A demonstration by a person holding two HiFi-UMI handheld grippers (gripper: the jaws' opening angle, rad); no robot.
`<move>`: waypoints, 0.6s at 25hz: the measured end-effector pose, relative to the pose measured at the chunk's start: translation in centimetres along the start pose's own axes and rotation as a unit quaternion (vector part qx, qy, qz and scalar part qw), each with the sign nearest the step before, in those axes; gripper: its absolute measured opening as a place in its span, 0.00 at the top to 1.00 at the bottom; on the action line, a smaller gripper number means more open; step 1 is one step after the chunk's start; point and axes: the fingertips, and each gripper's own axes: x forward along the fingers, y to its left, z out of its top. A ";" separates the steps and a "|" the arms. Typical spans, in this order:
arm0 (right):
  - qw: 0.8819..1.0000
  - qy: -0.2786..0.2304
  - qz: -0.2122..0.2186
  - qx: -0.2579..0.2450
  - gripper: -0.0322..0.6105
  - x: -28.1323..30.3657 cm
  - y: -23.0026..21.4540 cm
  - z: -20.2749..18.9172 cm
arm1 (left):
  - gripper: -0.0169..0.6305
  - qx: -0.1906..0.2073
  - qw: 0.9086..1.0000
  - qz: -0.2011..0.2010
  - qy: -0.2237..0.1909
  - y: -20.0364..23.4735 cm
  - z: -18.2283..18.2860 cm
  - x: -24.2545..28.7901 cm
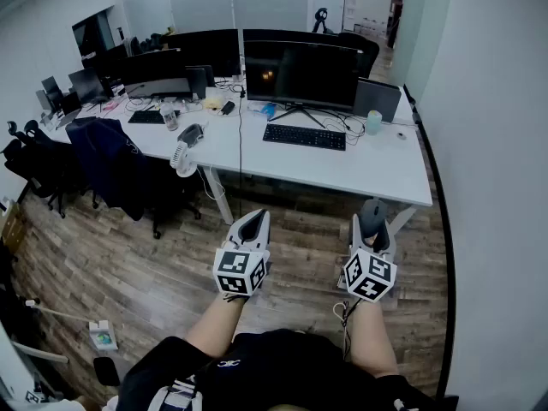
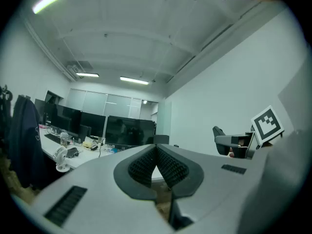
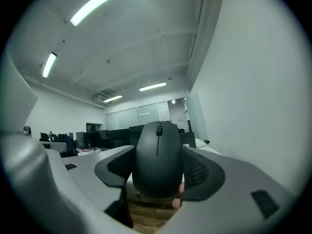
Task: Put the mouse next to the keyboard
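Mouse [image 3: 157, 157]: dark, scroll wheel facing the camera in the right gripper view; pinched between the fingers of the right gripper [image 1: 372, 229], held in the air above the wooden floor [image 1: 128, 264], in front of the near edge of the tabletop [image 1: 377, 176] and not resting on it.
Right fingers [image 3: 202, 172]: spread wide round the mouse body, one ribbed pad against each flank.
Left gripper [image 1: 251, 225]: level with the right gripper and well apart from it, also over the floor short of the tabletop.
Left fingers [image 2: 170, 167]: pressed together at the tips, nothing between them.
Marker cubes: one on the rear of each gripper, left [image 1: 240, 272] and right [image 1: 370, 276], above the person's forearms.
Keyboard [image 1: 304, 136]: black, flat on the white tabletop, just in front of the stand of a dark monitor [image 1: 300, 74]; well apart from the mouse.
Tabletop to the right of the keyboard: bare white surface, with a pale green cup [image 1: 373, 122] farther back beside a grey laptop [image 1: 378, 99].
Left end of the tabletop: small white fan [image 1: 181, 158] at the near edge.
Chair: draped with a dark jacket [image 1: 107, 157], to the left of the fan.
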 end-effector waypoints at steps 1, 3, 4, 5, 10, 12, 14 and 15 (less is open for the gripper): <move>1.000 -0.001 0.000 0.001 0.47 0.1 -0.1 0.0 | 0.95 0.001 1.000 -0.001 0.001 -0.1 0.0 0.2; 1.000 -0.001 -0.001 0.002 0.47 0.4 -0.5 0.0 | 0.95 0.002 1.000 -0.003 0.002 -0.4 -0.1 0.7; 1.000 -0.002 -0.001 0.003 0.47 0.5 -0.7 0.0 | 0.95 0.002 1.000 -0.003 0.003 -0.6 -0.3 0.9; 1.000 -0.002 -0.001 0.004 0.47 0.7 -1.0 -0.1 | 0.95 0.002 1.000 -0.004 0.004 -0.8 -0.4 1.1; 1.000 -0.004 -0.002 0.003 0.47 1.2 -2.1 0.2 | 0.95 0.004 1.000 -0.006 0.006 -1.6 -0.6 2.0; 1.000 -0.005 -0.003 0.000 0.47 1.4 -2.7 0.3 | 0.95 0.005 1.000 -0.006 0.006 -2.0 -0.8 2.5; 1.000 -0.004 -0.002 -0.001 0.47 1.7 -3.3 0.3 | 0.95 0.006 1.000 -0.005 0.006 -2.6 -0.9 3.0; 1.000 -0.003 -0.002 -0.001 0.47 1.8 -3.7 0.3 | 0.95 0.006 1.000 -0.005 0.006 -2.9 -0.9 3.3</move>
